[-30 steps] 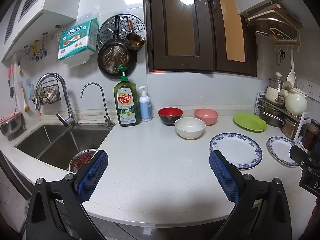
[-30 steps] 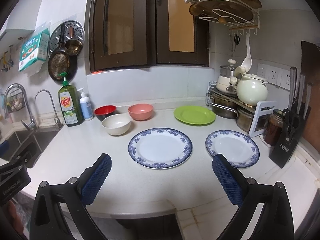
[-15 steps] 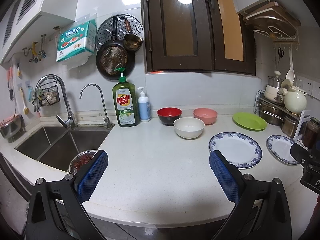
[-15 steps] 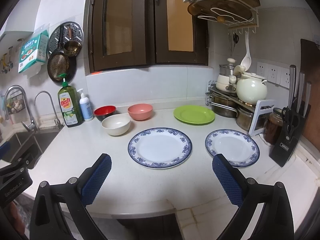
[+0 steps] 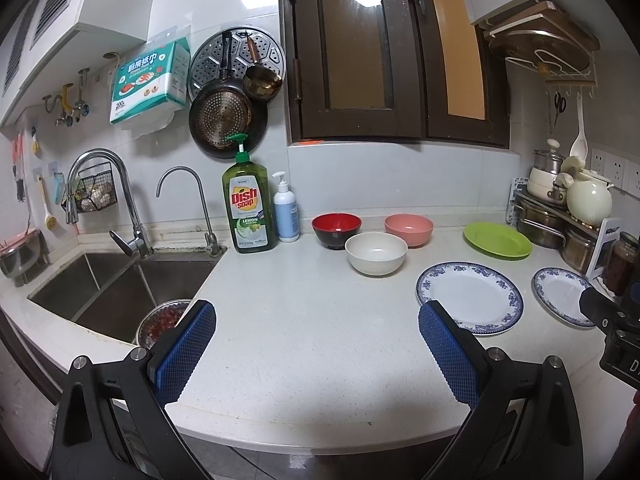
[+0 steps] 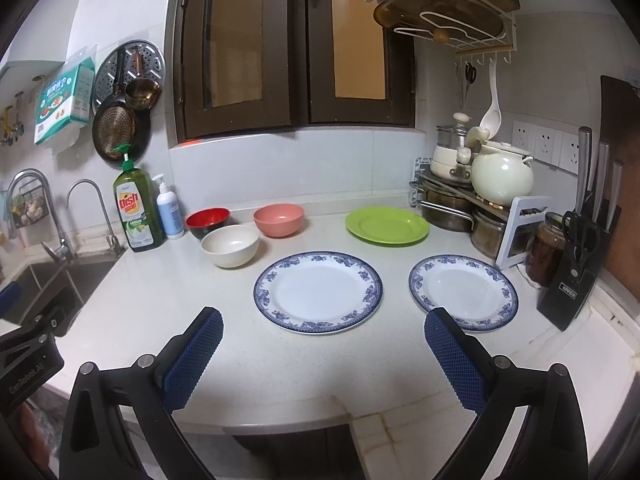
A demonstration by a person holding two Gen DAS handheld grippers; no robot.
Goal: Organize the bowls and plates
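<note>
Left wrist view: left gripper spread wide, empty, above the front edge of the white counter. Right wrist view: right gripper likewise spread, holding nothing. Three bowls grouped near the back wall: red bowl, pink bowl, white bowl just in front. Green plate further right. Large blue-rimmed plate and small blue-rimmed plate side by side, apart, nearer the grippers.

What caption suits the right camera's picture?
Open right tool above countertop with three bowls and three plates.
</note>
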